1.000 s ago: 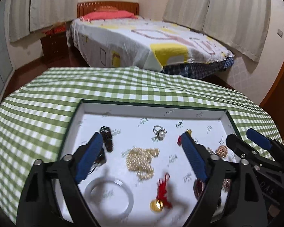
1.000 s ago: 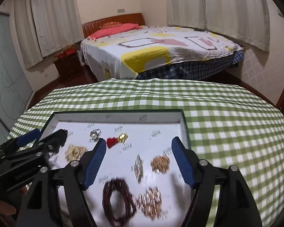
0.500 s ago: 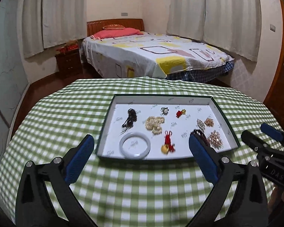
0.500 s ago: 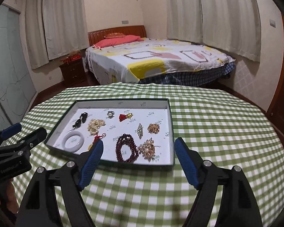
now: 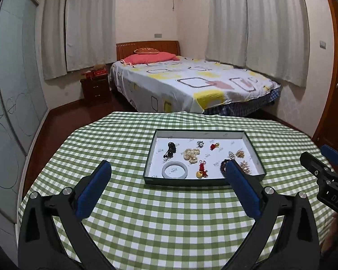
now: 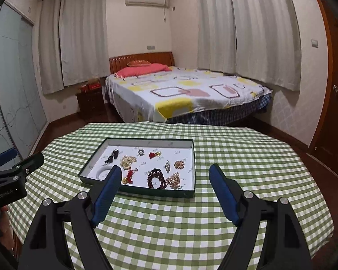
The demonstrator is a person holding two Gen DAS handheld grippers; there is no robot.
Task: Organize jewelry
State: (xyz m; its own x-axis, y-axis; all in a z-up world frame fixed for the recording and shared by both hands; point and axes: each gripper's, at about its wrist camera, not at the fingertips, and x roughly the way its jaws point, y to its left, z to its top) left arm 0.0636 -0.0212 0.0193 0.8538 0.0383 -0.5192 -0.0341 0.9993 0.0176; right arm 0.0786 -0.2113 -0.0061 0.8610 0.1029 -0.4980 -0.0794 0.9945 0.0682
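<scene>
1. Since the earlier frame, both grippers are pulling back from the tray [image 5: 204, 181] toward the near edge.
2. Jewelry [image 6: 156, 177] is lying spread inside the tray, mid-table [image 5: 169, 213]; sorting appears finished.
3. Left gripper [image 5: 167, 173] is standing wide, empty; right gripper [image 6: 164, 175] is standing apart, empty.

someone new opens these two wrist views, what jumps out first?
The shallow dark-rimmed tray of jewelry laid out on white, mid-table on the green checked tablecloth, with a pale bangle at its near left and dark red beads near its front edge. Framing it, the left gripper and right gripper hang open and empty. Behind, a bed fills the room.
</scene>
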